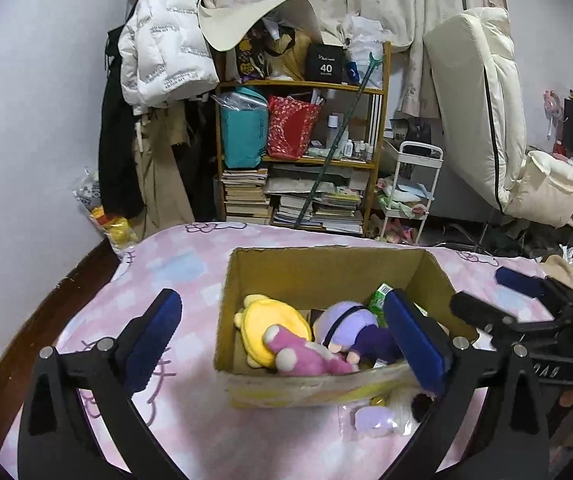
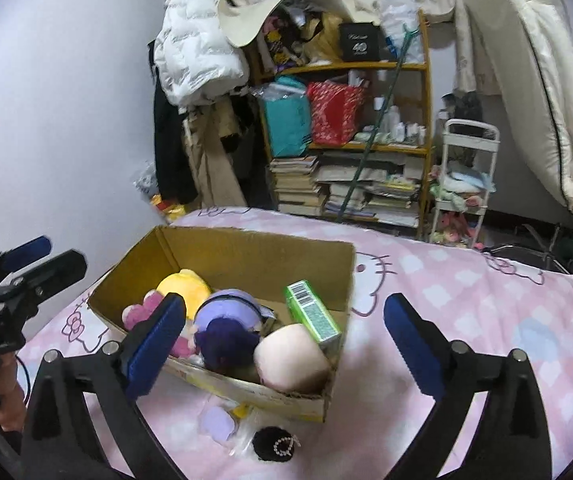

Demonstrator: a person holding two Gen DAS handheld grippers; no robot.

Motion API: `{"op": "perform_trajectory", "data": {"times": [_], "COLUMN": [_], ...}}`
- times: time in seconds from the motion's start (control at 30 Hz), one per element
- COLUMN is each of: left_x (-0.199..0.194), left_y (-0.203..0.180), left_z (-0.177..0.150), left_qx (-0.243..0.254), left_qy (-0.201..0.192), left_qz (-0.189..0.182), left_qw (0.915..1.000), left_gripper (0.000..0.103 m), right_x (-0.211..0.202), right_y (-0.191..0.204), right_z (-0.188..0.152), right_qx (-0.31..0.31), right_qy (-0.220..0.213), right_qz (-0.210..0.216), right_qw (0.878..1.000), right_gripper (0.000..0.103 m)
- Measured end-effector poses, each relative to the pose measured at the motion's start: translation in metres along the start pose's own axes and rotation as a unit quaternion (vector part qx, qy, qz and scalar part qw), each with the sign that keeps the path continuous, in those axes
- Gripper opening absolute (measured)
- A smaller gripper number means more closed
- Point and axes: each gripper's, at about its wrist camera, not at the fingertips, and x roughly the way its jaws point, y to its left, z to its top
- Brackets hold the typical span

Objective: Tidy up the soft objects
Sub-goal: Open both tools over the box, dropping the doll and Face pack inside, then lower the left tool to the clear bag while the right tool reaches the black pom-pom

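Observation:
A cardboard box [image 1: 326, 268] [image 2: 246, 252] stands on the pink bed. It holds a yellow plush [image 1: 270, 320] [image 2: 184, 286], a pink plush [image 1: 306, 356] [image 2: 142, 312], a purple doll [image 1: 350, 324] [image 2: 226, 320], a peach round plush [image 2: 292, 356] and a green carton [image 2: 312, 314] [image 1: 378, 300]. In front of the box lie a lilac soft piece in clear wrap [image 1: 370, 420] [image 2: 218, 422] and a black pompom with beads [image 2: 274, 442]. My left gripper [image 1: 282, 336] is open and empty above the box's near side. My right gripper [image 2: 286, 340] is open and empty over the box.
The pink Hello Kitty bedspread [image 2: 466, 300] covers the bed. Beyond it stand a cluttered wooden shelf [image 1: 298, 160] with books and bags, hanging coats [image 1: 158, 60], a white trolley [image 1: 410, 192] and a cream mattress [image 1: 482, 100] leaning on the wall.

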Motion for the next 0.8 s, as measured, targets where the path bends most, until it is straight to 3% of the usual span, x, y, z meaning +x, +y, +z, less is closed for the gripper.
{"op": "perform_trajectory", "data": {"times": [0.37,0.8], "left_x": [-0.035,-0.066], "left_y": [-0.002,-0.009], "left_z": [-0.016,-0.046], "left_qx": [0.022,0.037], "left_qy": [0.023,0.049], "left_qz": [0.012,0.023], "left_qw": [0.9994,0.9979], "left_gripper": [0.1,0.1], "right_x": [-0.032,-0.059], "right_y": [0.007,-0.006], "right_z": [-0.013,-0.037], "right_qx": [-0.017,0.02], "right_qy": [0.014,0.024], "right_qz": [-0.013,-0.026], "right_qw": [1.0,0.999], "right_gripper": [0.103,0.103]}}
